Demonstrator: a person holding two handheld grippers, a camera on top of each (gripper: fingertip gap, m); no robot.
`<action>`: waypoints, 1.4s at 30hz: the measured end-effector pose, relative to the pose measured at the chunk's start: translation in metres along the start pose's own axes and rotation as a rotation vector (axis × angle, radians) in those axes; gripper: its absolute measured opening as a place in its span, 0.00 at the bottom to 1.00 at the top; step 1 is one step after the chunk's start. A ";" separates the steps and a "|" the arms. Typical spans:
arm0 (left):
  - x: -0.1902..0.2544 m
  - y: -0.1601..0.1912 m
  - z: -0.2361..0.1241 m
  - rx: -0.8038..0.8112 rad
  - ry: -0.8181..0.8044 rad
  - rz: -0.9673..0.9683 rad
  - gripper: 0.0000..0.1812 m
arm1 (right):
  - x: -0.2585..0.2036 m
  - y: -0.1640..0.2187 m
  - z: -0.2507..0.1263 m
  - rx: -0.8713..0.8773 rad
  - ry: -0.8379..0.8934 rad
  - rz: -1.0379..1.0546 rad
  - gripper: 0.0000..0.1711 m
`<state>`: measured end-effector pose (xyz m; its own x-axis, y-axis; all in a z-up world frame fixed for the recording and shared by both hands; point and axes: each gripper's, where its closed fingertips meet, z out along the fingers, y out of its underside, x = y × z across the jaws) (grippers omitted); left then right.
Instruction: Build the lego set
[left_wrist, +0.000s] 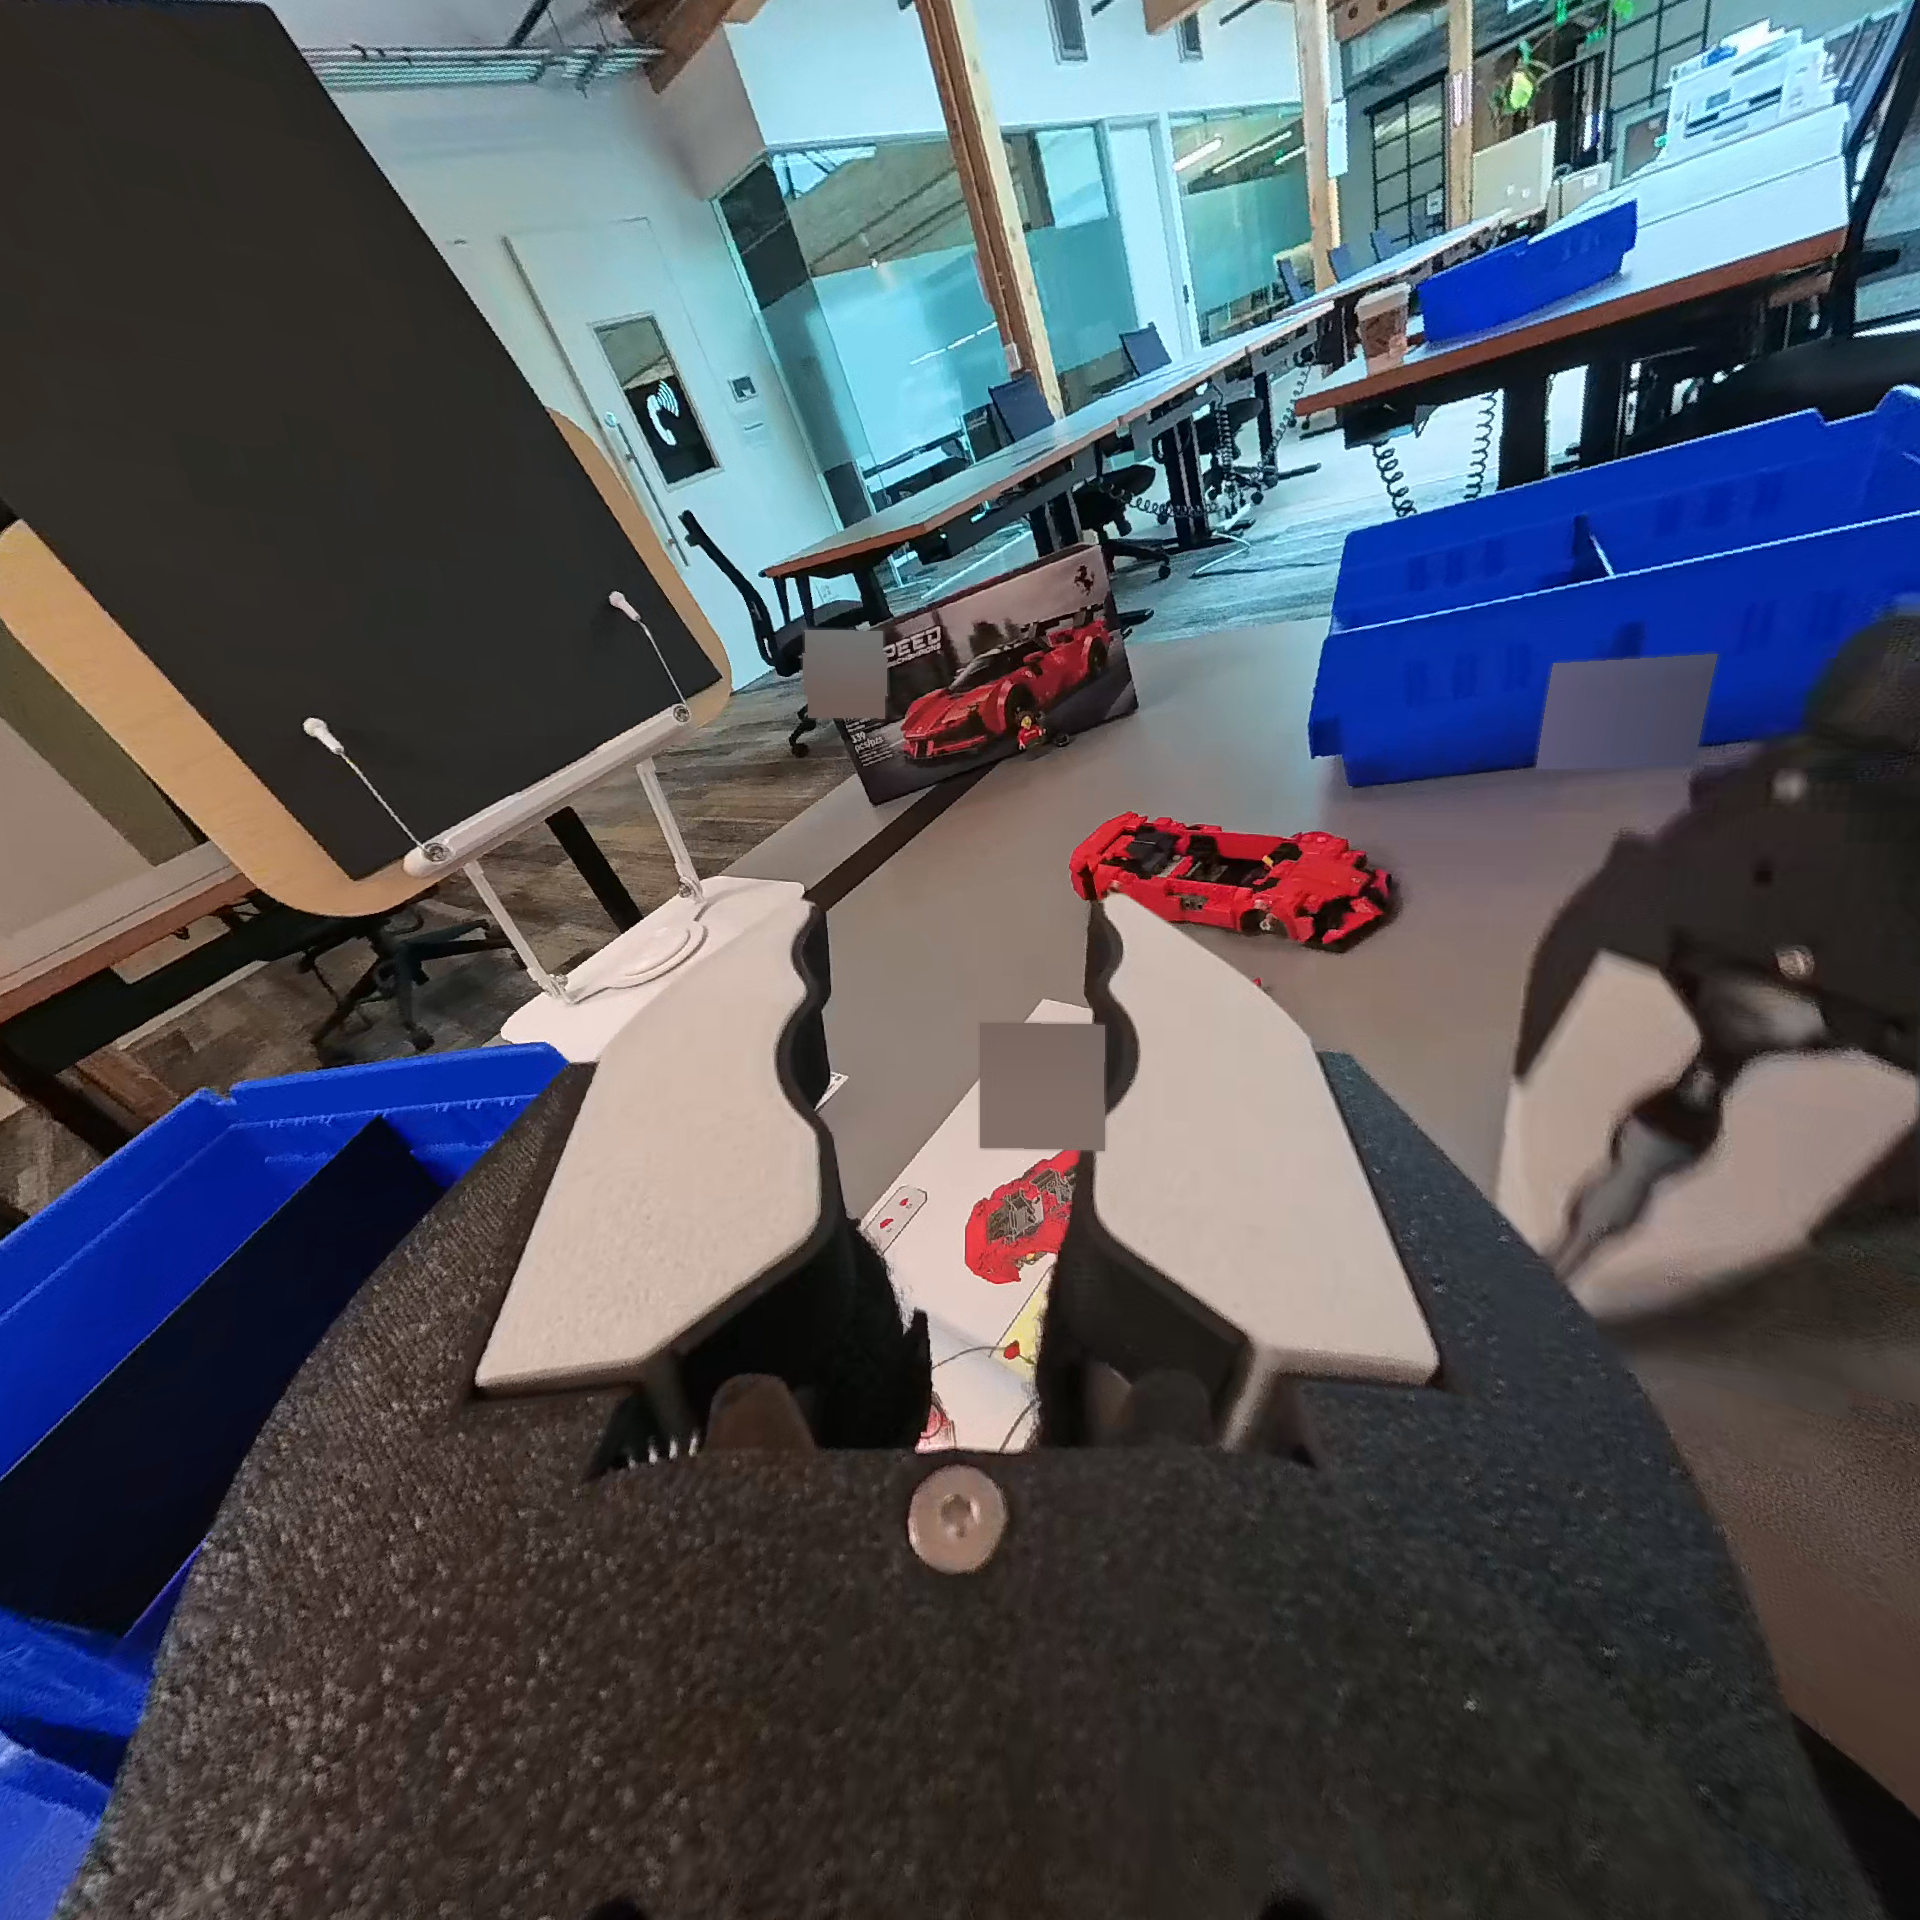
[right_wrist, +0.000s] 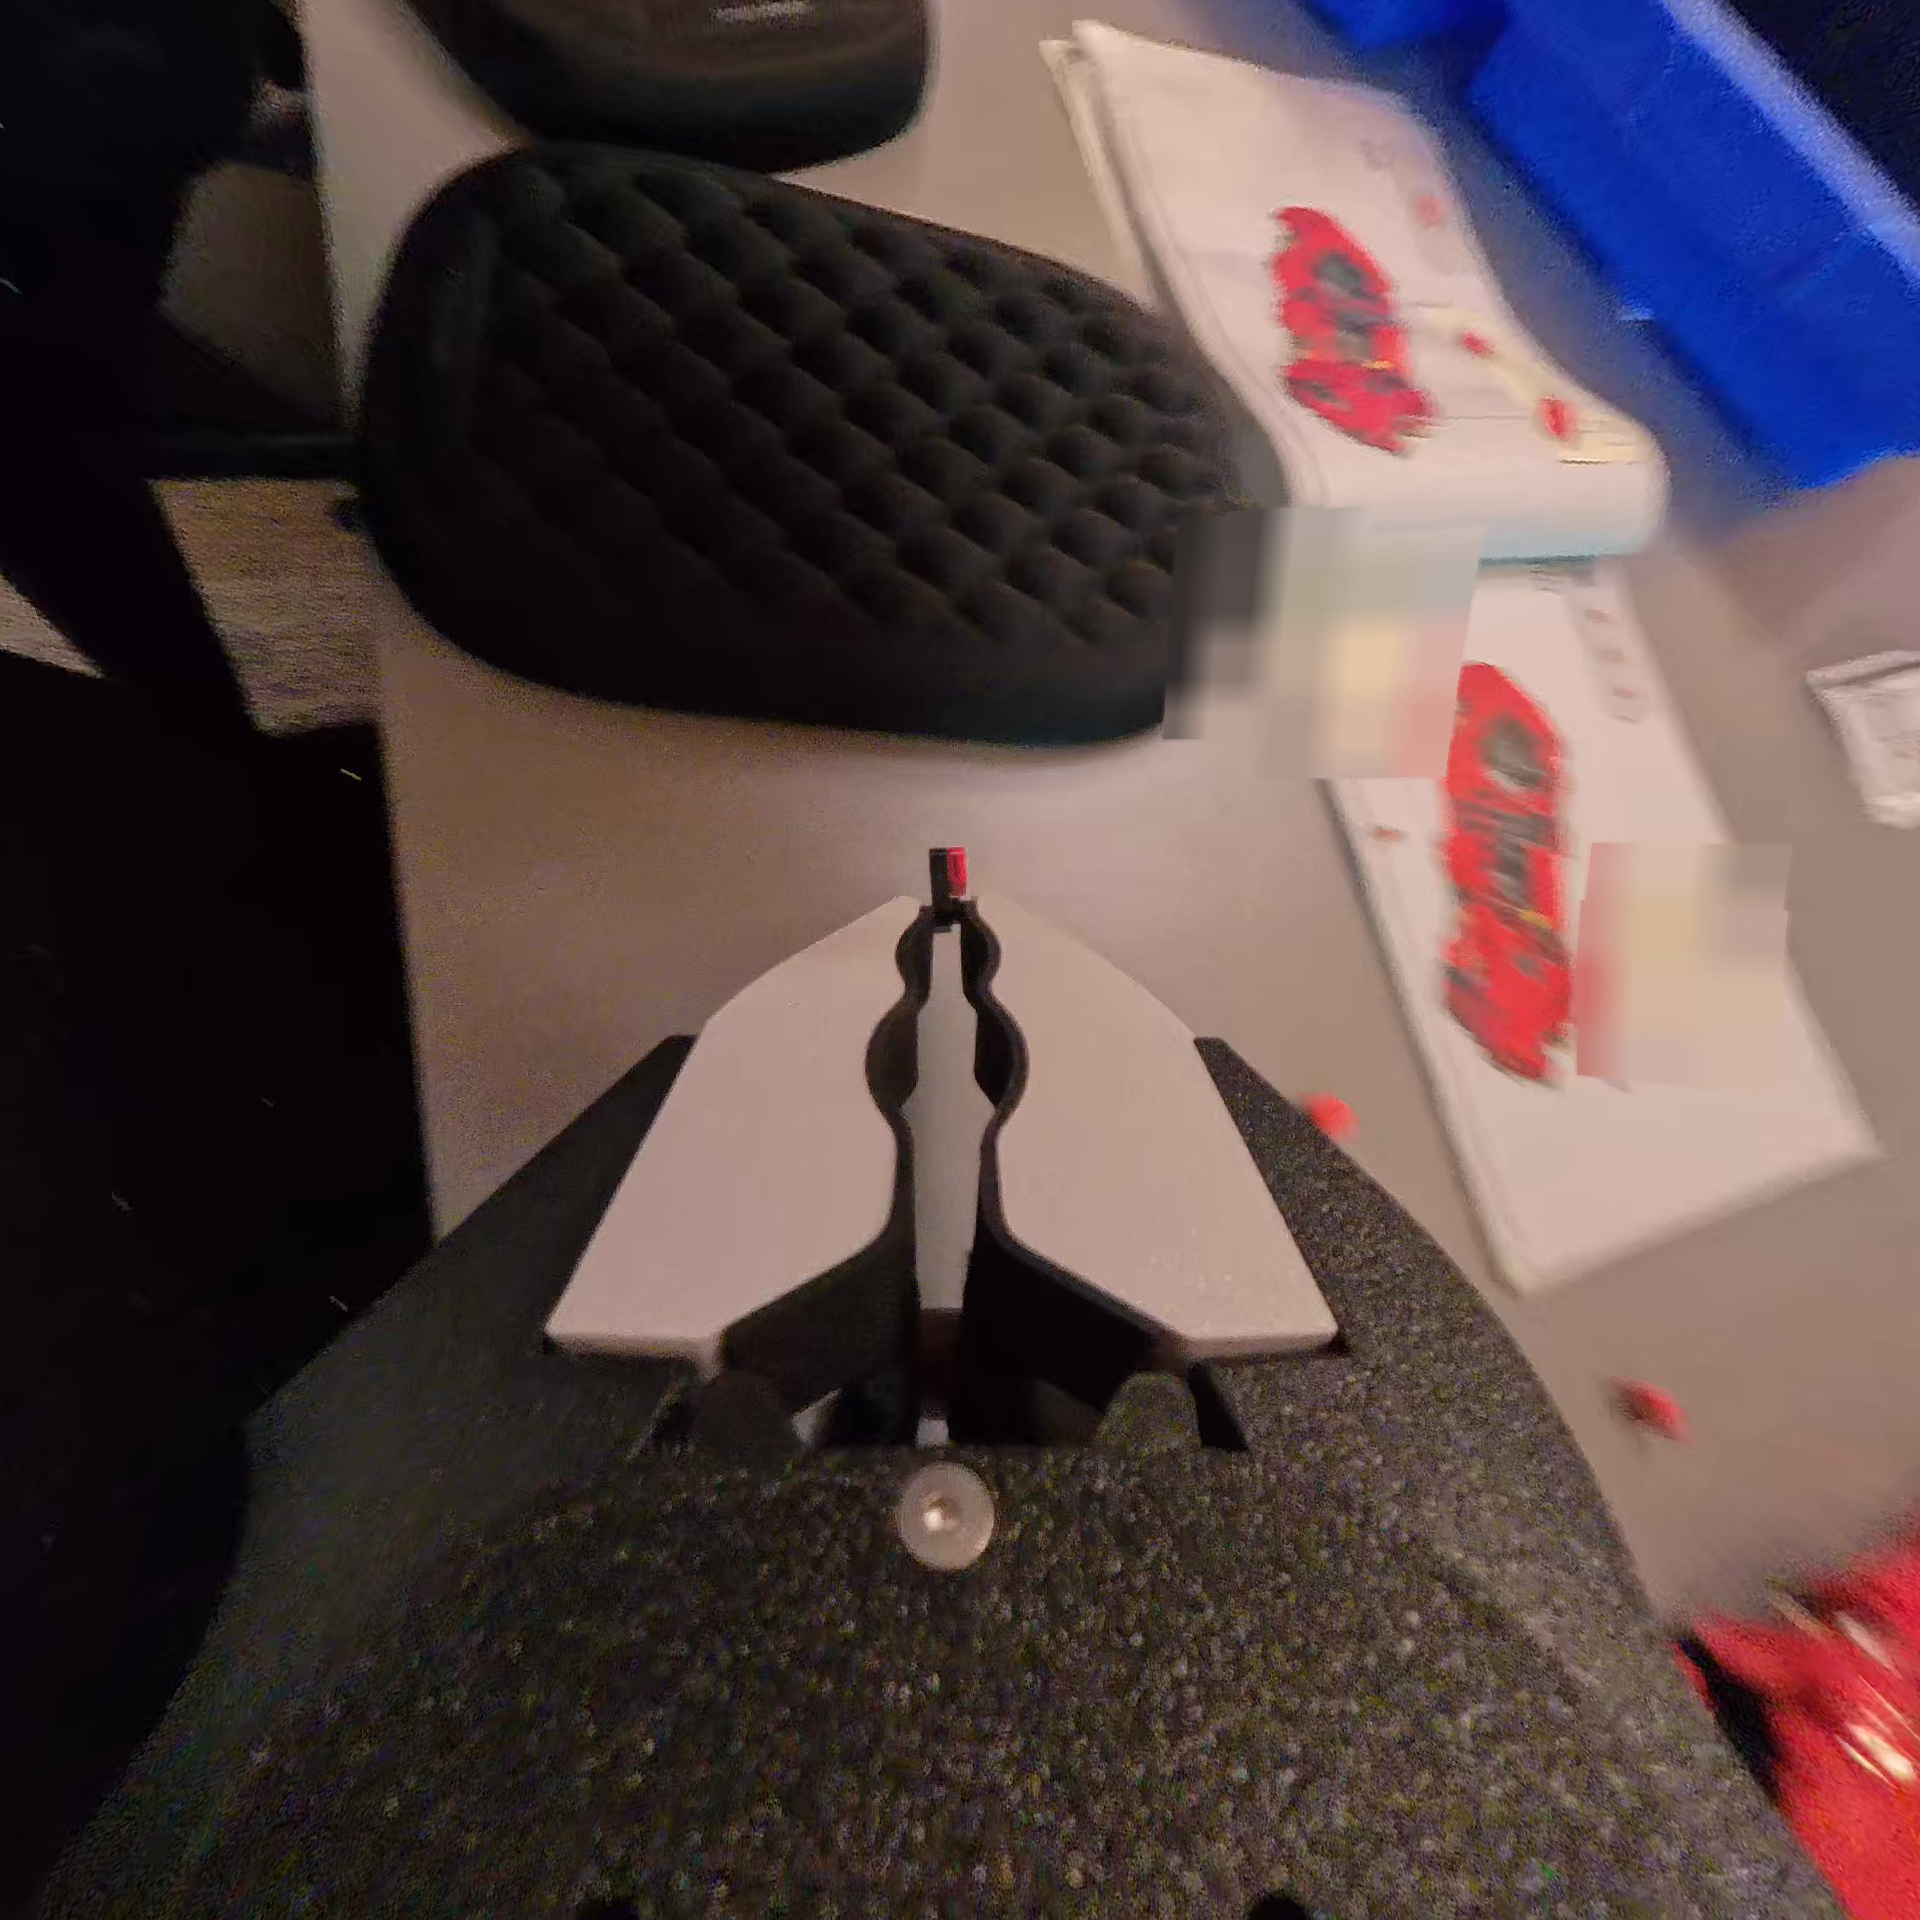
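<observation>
A partly built red and black lego car (left_wrist: 1236, 878) lies on the grey table (left_wrist: 987, 862) ahead of my left gripper (left_wrist: 951, 925), which is open and empty above the instruction booklet (left_wrist: 977, 1226). My right gripper (right_wrist: 948, 906) is shut on a small red and black lego piece (right_wrist: 948, 871) at its fingertips, held above the table. It also shows blurred at the right edge of the left wrist view (left_wrist: 1621, 1216). The open booklet (right_wrist: 1558, 935) lies to its right. A blurred red part of the car (right_wrist: 1829, 1704) shows at the lower right.
The set's box (left_wrist: 997, 675) stands at the far table edge. Blue bins sit at far right (left_wrist: 1621, 623) and near left (left_wrist: 208, 1247). A black board on a white stand (left_wrist: 312, 468) is at the left. Small loose red pieces (right_wrist: 1330, 1114) lie by the booklet. A black chair seat (right_wrist: 790, 447) is beyond the table edge. Some 20 centimeters of space lies between my two pairs of fingers. From my right tips it is roughly 20 centimeters to the car (right_wrist: 1829, 1704); from my left, 30 centimeters. It is also in sight in the left wrist view (left_wrist: 1303, 909).
</observation>
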<state>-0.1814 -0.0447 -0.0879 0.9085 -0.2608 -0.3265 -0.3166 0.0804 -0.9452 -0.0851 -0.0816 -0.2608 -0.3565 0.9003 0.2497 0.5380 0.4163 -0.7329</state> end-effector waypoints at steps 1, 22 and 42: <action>0.000 0.000 0.000 0.001 0.000 -0.001 0.26 | 0.016 0.006 -0.014 -0.002 0.048 -0.011 0.03; -0.017 0.024 -0.008 -0.107 -0.032 -0.183 0.25 | 0.070 0.069 -0.037 -0.366 0.352 -0.739 0.03; -0.004 0.025 -0.008 -0.123 0.042 -0.156 0.25 | 0.046 0.057 -0.048 -0.147 0.112 -0.434 0.09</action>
<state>-0.1950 -0.0489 -0.1104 0.9378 -0.3008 -0.1734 -0.2065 -0.0817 -0.9750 -0.0343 -0.0108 -0.2605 -0.4916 0.6441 0.5861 0.4629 0.7633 -0.4506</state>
